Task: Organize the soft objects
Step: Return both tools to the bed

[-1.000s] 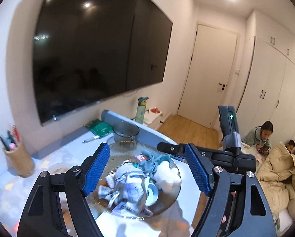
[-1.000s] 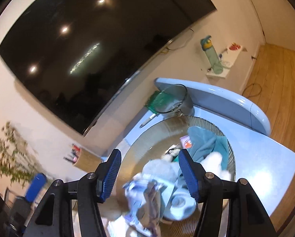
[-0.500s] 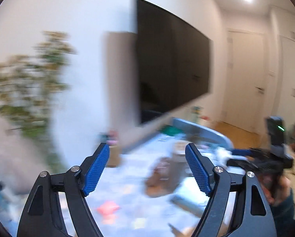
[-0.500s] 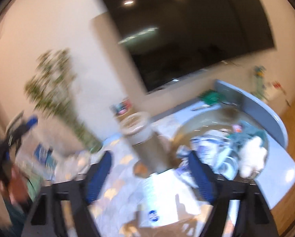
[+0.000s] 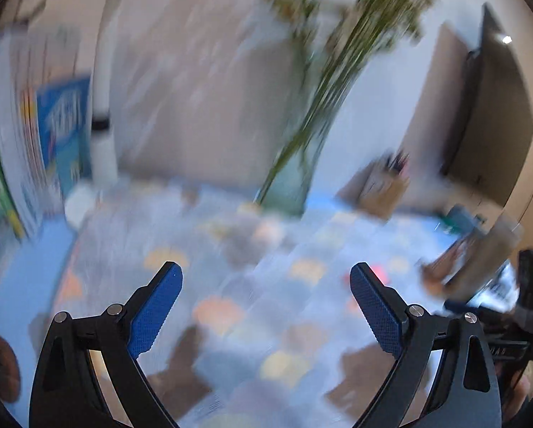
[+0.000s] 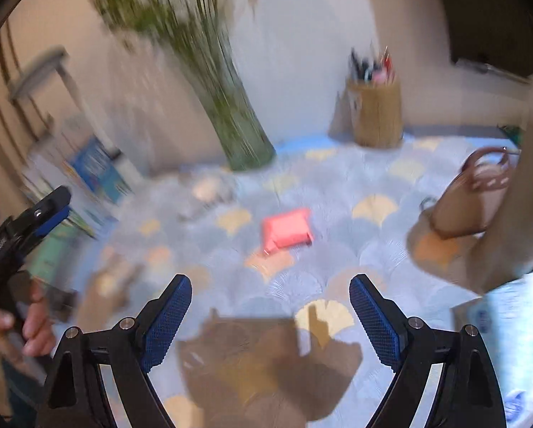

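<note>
A small pink soft pouch lies on the patterned tablecloth, ahead of my right gripper, which is open and empty above the cloth. It shows as a red blur in the left wrist view. My left gripper is open and empty above the same cloth; that view is heavily blurred. A small pale blurred object lies farther back on the cloth. The bowl of soft things is out of view.
A glass vase of green stems and a woven pen holder stand at the back. A tan handbag sits at right. Books and boxes stand at left. The left gripper shows at the left edge.
Both grippers have swung left, away from the glass bowl of soft items, toward the vase side of the table. Both stay open and empty.
</note>
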{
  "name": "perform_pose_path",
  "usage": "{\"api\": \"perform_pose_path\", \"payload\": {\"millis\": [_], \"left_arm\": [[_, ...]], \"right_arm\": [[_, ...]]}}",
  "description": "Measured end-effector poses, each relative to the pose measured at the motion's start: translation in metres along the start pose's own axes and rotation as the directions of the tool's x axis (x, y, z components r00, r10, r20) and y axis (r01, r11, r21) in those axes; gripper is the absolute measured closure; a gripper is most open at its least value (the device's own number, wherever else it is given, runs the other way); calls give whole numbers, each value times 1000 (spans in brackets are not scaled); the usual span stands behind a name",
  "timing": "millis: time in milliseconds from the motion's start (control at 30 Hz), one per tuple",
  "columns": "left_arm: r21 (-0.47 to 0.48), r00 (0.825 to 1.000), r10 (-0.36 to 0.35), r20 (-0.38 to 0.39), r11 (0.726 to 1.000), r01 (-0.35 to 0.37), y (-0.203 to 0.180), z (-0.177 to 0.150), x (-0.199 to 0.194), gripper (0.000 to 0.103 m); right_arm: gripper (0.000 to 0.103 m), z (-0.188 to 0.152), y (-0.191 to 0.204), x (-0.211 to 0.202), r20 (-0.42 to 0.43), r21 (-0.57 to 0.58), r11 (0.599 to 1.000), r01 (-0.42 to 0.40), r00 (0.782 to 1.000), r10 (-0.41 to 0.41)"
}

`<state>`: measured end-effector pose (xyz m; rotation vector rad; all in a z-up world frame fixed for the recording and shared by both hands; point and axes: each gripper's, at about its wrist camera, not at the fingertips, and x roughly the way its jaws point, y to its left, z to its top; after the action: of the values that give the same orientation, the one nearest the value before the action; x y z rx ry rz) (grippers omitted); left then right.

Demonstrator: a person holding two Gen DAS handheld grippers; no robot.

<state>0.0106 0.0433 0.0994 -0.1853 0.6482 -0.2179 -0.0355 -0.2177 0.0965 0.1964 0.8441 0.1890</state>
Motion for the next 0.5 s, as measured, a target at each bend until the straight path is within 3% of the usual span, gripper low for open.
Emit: {"api": "perform_pose_path", "payload": {"millis": [67,200,233,367,500], "left_arm": [[11,999,11,-49,1000,-10,6,-18,24,8],[11,993,18,-113,1000,-17,11,-49,48,9],[15,989,33,-144,999,-31,10,-49,52,9],[10,993,16,-117,1000,-15,12,-50,50,8],[-43,981,10,-194,999,-19,22,-52,65,8]], "right_arm": [[14,-10,5,25,1,-23,998,57,998,-57],[14,-25,1,46,-13,-20,995,95,995,-96],[14,-28,-2,52,-28,-11,994,112,993,-113],[14,-26,-6,61,-49,6,987,159,986,-159],[13,-27,-3,67,-81,-20,981,190,978,-191]]}}
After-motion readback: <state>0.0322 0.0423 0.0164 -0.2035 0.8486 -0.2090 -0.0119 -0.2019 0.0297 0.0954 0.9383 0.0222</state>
